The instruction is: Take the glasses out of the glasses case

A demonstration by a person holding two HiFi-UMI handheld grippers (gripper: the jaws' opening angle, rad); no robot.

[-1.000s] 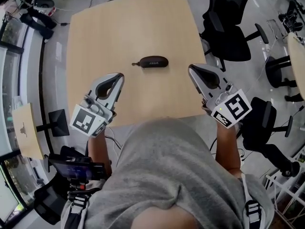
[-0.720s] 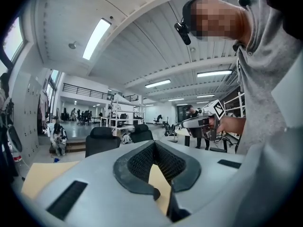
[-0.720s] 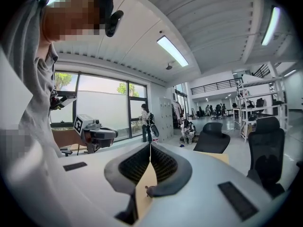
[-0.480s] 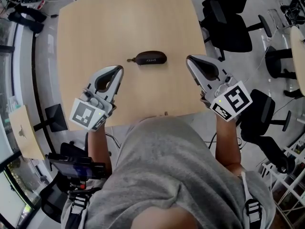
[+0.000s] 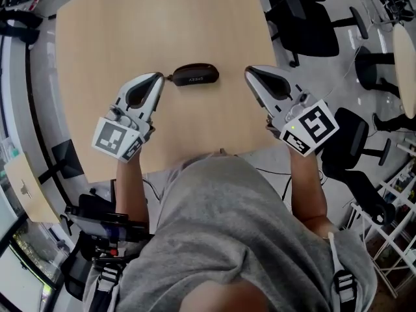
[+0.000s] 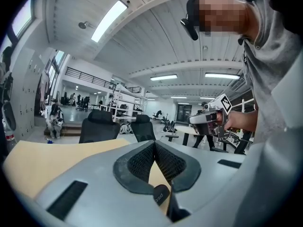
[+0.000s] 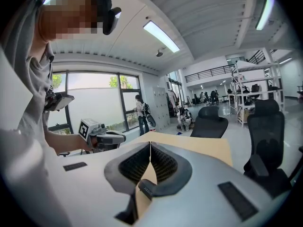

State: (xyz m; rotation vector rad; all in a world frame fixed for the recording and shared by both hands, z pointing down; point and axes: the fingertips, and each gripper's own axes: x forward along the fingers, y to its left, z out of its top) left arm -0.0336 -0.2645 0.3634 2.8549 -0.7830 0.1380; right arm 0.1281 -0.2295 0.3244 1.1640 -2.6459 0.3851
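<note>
the wooden table (image 5: 117,25) gives wide bare top beyond the glasses case (image 5: 194,74) and to both sides of it. its near edge runs just in front of the person's grey shirt (image 5: 234,226). its right edge lies close by the black office chairs (image 5: 305,18).

the left gripper (image 5: 159,77) hangs with its tip just beside the case's left end; whether it touches, i cannot tell. the right gripper (image 5: 249,71) is off the case's right end, with a strip of bare table between. each has its jaws pressed together, with nothing between the pads.

the case lies flat near the middle of the table, its long axis across, lid closed. it is dark and oblong with rounded ends and a small pull tab at its left end.

pale lettering runs along its side. it seems to begin "she" but is too small to read fully. each gripper's cube (image 5: 116,138) carries a black-and-white square marker.
</note>
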